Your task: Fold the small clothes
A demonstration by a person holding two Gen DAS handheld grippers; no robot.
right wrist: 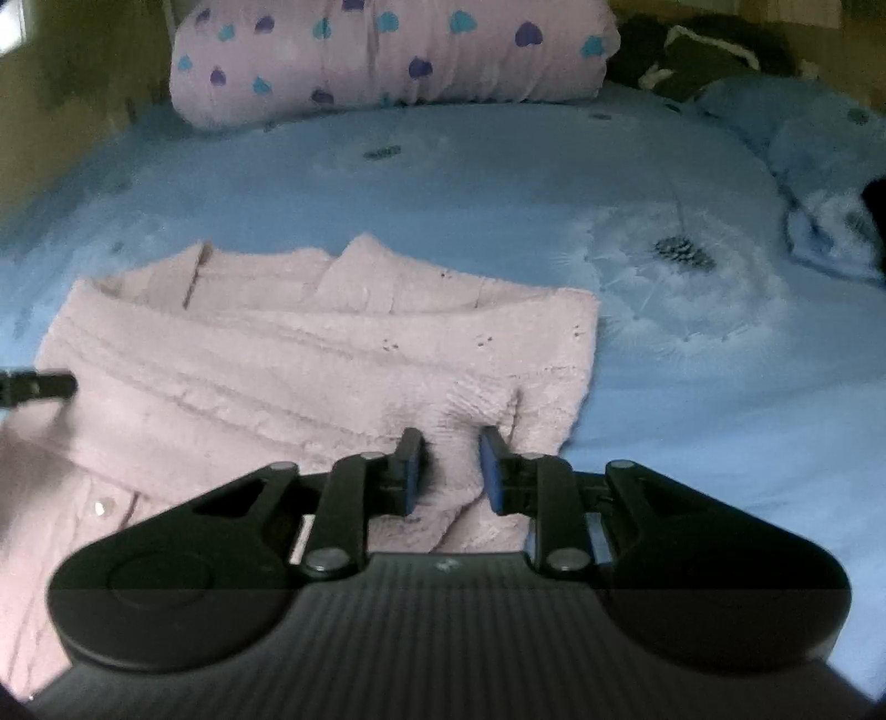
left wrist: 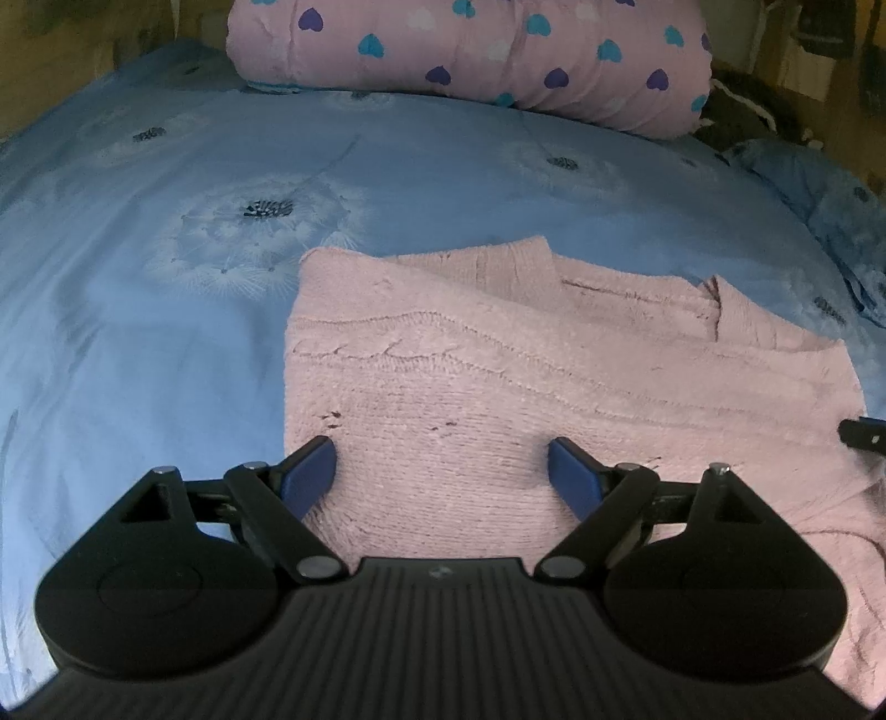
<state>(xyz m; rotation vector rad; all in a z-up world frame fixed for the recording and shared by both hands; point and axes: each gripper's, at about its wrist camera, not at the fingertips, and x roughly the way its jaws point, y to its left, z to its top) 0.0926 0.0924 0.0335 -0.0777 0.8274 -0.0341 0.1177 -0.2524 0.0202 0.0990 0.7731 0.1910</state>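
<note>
Two blue-padded fingers of the left gripper (left wrist: 442, 471) stand spread wide over the near part of one pink knitted sweater (left wrist: 498, 376), the pads apart from each other with flat knit showing between them and nothing pinched. The right gripper (right wrist: 447, 471) has its two fingers much closer together, with a raised ridge of the same sweater (right wrist: 310, 360) standing up between the pads; whether the pads press on that fold cannot be told from the blurred right wrist view. A dark fingertip of each gripper pokes into the edge of the other's view, so both tools work the one garment from its two sides. The sweater lies partly folded on one blue bedsheet (left wrist: 138, 332) printed with white dandelion heads, its collar end toward the far side. Beyond it, along the head of the bed, lies one pink rolled quilt (left wrist: 470, 50) dotted with purple, teal and white hearts. One blue pillow (right wrist: 803, 138) in matching print sits at the far right corner.
</note>
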